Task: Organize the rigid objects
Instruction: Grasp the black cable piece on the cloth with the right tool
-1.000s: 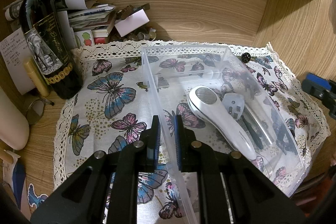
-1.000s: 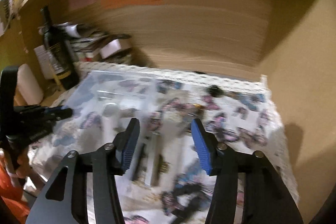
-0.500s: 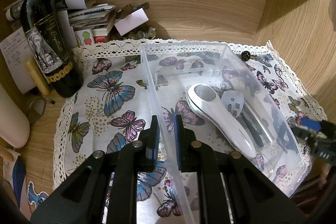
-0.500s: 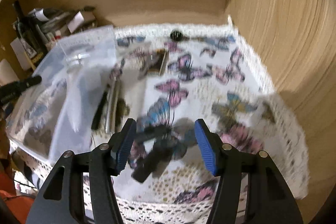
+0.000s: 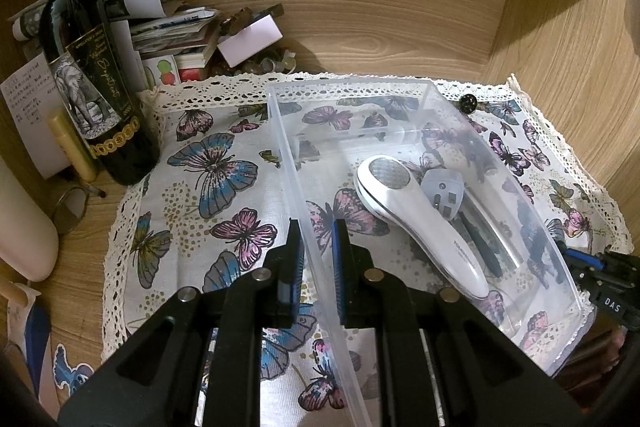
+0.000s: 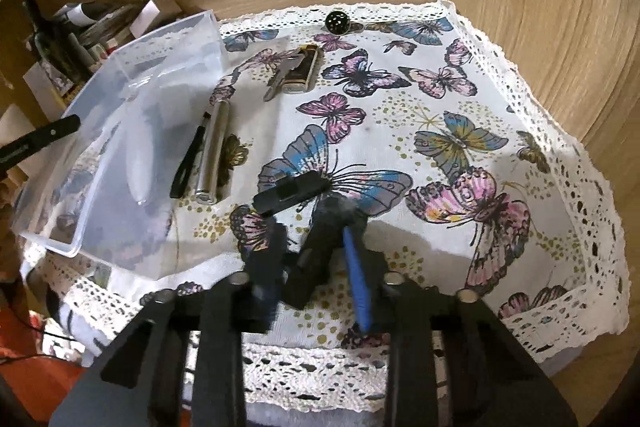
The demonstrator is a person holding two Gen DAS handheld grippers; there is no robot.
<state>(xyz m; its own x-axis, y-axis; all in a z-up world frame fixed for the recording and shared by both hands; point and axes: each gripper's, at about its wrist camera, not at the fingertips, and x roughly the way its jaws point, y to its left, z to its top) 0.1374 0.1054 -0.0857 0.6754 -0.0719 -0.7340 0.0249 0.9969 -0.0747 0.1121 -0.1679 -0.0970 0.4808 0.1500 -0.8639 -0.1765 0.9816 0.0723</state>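
A clear plastic bin [image 5: 280,131] stands on the butterfly cloth [image 5: 208,187]. It holds a white handheld device [image 5: 412,211] and a grey plug adapter [image 5: 446,193]. My left gripper [image 5: 314,251] is shut on the bin's left wall. In the right wrist view the bin [image 6: 100,187] is at the left. My right gripper [image 6: 316,247] has closed around a black tool [image 6: 316,251] lying on the cloth [image 6: 440,131]. Beside the bin lie a silver cylinder [image 6: 214,151], a black pen-like piece [image 6: 190,159] and a lighter with a key [image 6: 298,73].
A wine bottle [image 5: 86,75], papers and small boxes [image 5: 176,31] crowd the back left corner. A small black round knob [image 6: 338,21] sits at the cloth's far edge. Wooden walls close in at the back and right. The cloth's lace edge hangs over the front.
My right gripper has swung down from facing the back wall to the cloth and narrowed around the black tool. My left gripper has stayed clamped on the bin wall.
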